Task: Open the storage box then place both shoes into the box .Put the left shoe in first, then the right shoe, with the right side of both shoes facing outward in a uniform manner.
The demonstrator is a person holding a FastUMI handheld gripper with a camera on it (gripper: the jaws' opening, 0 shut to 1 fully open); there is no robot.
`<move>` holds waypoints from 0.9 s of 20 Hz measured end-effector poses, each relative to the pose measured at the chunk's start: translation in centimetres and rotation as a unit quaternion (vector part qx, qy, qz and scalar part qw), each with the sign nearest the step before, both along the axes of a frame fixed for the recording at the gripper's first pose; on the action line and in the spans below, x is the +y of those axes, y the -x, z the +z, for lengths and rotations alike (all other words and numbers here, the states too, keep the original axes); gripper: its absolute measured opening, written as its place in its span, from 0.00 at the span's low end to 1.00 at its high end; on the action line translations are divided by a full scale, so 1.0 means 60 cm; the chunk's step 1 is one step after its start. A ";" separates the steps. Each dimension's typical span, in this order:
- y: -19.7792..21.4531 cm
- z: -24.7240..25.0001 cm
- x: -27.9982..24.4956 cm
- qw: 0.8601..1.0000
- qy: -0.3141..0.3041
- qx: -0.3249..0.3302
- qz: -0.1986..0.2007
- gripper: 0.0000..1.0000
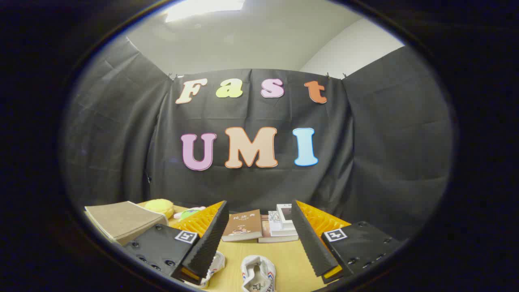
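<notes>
My gripper (259,227) is open, its two black ribbed fingers (206,239) spread wide above the wooden table (292,255), with nothing between them. Below and between the fingers lies a white shoe (258,273) with red and blue stripes, its opening facing up. A second white shoe (215,263) pokes out from under the left finger, mostly hidden by it. A tan storage box lid (121,221) sits to the left, beyond the left finger.
Brown books (243,225) lie flat at the back of the table, with small white boxes (284,221) stacked beside them. A yellow plush toy (160,207) and a green-and-white toy (188,213) rest behind the box.
</notes>
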State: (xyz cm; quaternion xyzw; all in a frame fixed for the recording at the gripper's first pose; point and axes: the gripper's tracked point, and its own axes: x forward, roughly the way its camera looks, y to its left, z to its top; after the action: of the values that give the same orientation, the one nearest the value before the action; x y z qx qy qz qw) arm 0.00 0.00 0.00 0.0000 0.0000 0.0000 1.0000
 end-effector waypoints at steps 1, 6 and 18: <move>0.001 -0.001 0.003 1.000 -0.001 0.000 0.002 0.97; 0.007 -0.005 0.017 1.000 -0.009 0.000 0.009 0.97; -0.002 -0.036 0.104 0.998 -0.047 0.009 0.040 0.97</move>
State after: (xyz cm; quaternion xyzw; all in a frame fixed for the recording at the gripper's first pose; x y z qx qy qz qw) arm 0.13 6.24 -2.17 0.0467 0.0090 0.0404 0.9981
